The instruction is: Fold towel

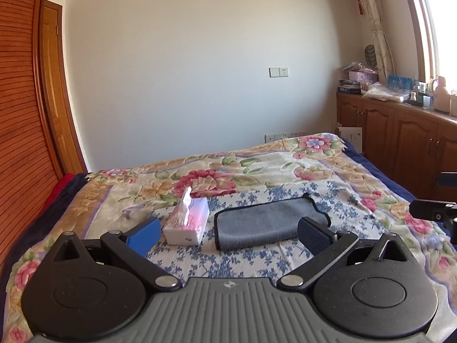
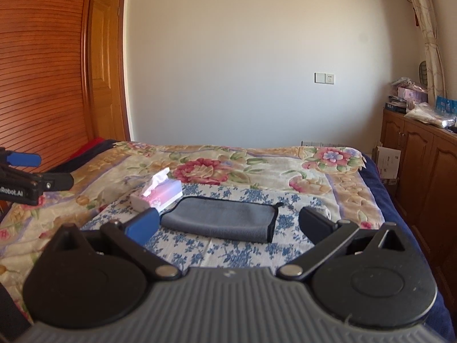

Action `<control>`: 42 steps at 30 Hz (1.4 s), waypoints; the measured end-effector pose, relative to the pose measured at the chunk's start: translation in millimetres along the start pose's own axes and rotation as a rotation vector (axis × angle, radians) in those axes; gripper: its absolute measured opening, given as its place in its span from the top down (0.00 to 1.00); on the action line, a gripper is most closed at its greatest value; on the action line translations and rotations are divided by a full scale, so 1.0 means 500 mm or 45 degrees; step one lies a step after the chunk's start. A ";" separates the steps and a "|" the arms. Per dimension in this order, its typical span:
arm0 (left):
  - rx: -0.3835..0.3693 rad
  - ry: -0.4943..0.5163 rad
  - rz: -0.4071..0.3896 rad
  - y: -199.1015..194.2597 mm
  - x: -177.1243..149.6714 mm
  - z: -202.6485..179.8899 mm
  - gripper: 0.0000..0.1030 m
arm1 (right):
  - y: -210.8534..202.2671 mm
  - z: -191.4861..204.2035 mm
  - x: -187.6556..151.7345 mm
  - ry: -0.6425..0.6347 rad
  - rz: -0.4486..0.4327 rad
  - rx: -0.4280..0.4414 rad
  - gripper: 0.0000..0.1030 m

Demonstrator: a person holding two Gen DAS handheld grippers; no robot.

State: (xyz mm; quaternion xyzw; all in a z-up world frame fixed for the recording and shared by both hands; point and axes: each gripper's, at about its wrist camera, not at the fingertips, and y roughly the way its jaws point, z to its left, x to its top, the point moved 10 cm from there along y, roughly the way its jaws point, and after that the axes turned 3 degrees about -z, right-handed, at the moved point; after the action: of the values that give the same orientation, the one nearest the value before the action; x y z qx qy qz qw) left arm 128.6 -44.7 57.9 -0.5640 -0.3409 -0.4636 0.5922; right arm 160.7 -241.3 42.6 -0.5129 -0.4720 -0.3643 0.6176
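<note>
A grey towel (image 1: 267,223) with a dark edge lies folded into a flat rectangle on a blue-flowered cloth (image 1: 237,260) on the bed. It also shows in the right wrist view (image 2: 225,220). My left gripper (image 1: 228,235) is open and empty, held back from the towel's near edge. My right gripper (image 2: 228,225) is open and empty too, just short of the towel. Neither touches it. The left gripper's side shows at the left edge of the right wrist view (image 2: 25,183).
A tissue box (image 1: 187,221) stands just left of the towel, also in the right wrist view (image 2: 158,195). The bed has a floral blanket (image 1: 257,165). A wooden wardrobe (image 1: 22,114) is at left, and cluttered wooden cabinets (image 1: 400,134) at right.
</note>
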 end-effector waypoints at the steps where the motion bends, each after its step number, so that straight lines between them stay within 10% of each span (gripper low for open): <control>1: -0.001 0.001 0.002 -0.003 -0.007 0.001 0.00 | -0.001 0.002 -0.006 0.003 0.002 -0.002 0.00; 42: 0.105 -0.084 -0.101 -0.048 -0.162 0.058 0.00 | -0.072 -0.003 -0.127 0.053 -0.105 -0.120 0.00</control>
State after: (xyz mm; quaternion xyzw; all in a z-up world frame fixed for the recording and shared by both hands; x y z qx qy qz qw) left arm 82.5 -1.5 -4.8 -0.5400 -0.4011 -0.4536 0.5846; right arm 108.9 -252.6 -7.7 -0.5136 -0.4622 -0.4220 0.5869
